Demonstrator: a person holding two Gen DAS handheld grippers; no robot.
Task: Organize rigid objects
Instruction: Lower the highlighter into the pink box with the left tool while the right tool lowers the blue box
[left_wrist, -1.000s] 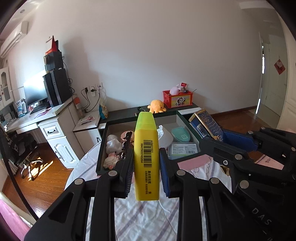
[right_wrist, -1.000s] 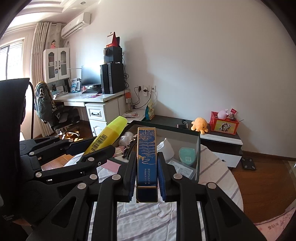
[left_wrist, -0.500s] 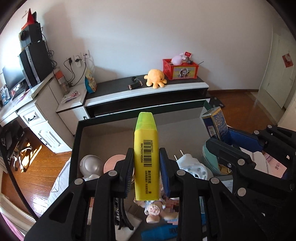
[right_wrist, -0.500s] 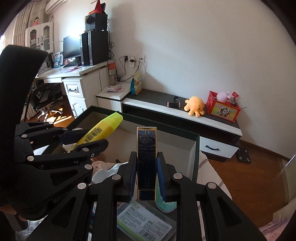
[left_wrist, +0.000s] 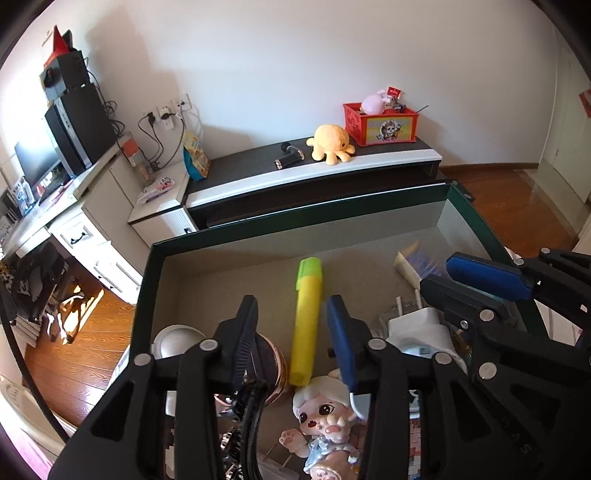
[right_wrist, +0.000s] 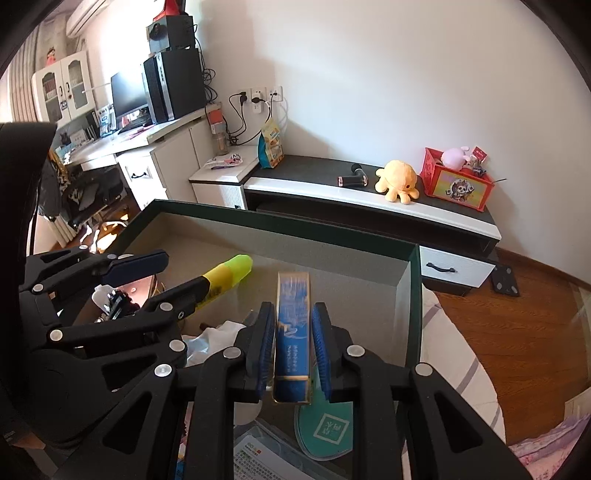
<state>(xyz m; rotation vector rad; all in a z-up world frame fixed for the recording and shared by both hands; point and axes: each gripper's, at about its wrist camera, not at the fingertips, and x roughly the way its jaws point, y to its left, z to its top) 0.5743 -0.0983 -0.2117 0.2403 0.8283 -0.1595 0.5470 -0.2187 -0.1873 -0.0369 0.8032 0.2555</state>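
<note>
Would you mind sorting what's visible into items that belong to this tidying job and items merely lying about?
Job: yellow highlighter, blue box, storage box, left gripper, right gripper.
Lying about: plush octopus, red basket, snack bag.

Left wrist view sits close above the box (left_wrist: 258, 236), looking down and forward over its far rim toward the TV cabinet (left_wrist: 314, 173) and wall. Right wrist view hovers just as near, by the box's (right_wrist: 295, 221) right side, facing the same far rim and cabinet (right_wrist: 369, 199). Both share the box interior, the orange plush (left_wrist: 332, 142) (right_wrist: 399, 179) and red crate (left_wrist: 382, 123) (right_wrist: 458, 181). Each view catches the other hand-held gripper: the right (left_wrist: 476, 286) at one edge, the left (right_wrist: 159, 277) at the other.
</note>
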